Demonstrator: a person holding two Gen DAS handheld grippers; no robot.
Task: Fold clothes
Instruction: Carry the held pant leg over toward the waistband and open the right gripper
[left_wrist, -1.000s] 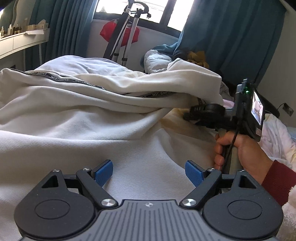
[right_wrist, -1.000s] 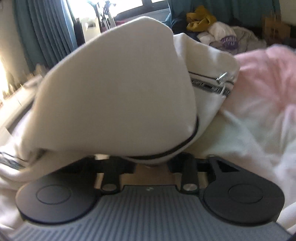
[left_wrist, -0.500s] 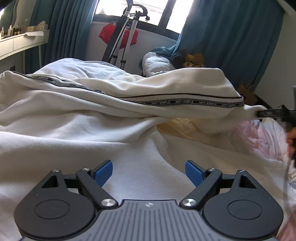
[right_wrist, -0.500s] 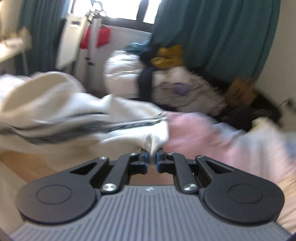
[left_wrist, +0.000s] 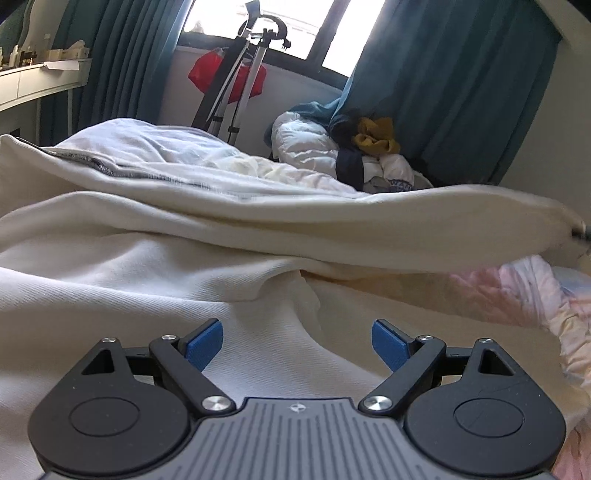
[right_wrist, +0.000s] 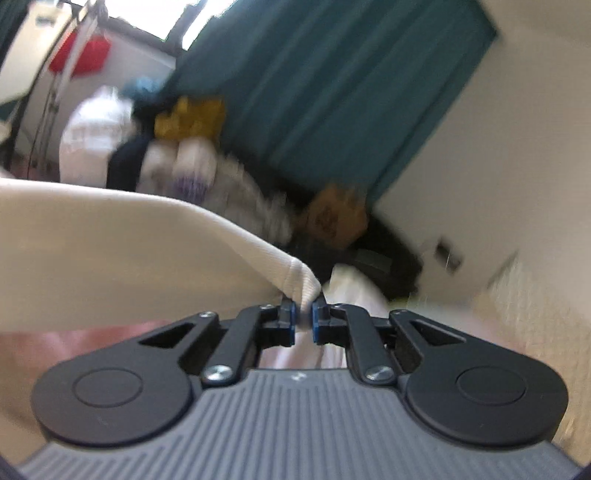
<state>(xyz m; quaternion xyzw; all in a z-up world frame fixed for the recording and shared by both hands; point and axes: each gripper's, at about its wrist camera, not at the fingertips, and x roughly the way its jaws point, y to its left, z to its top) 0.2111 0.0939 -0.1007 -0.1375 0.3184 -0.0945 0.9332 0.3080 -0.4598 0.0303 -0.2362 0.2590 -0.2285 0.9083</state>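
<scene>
Right tool pinches cream garment (lettering unreadable, blurred).

Your left claw had a grey ribbed body with a small round emblem at its front edge, flanked by two black rounded housings, each stamped with a shallow disc. Black linkage arms with triangular cut-outs ran forward on silver screws to blue fingertips. Your right claw was built alike: grey ribs, black housings, silver screws, blue pads.
</scene>
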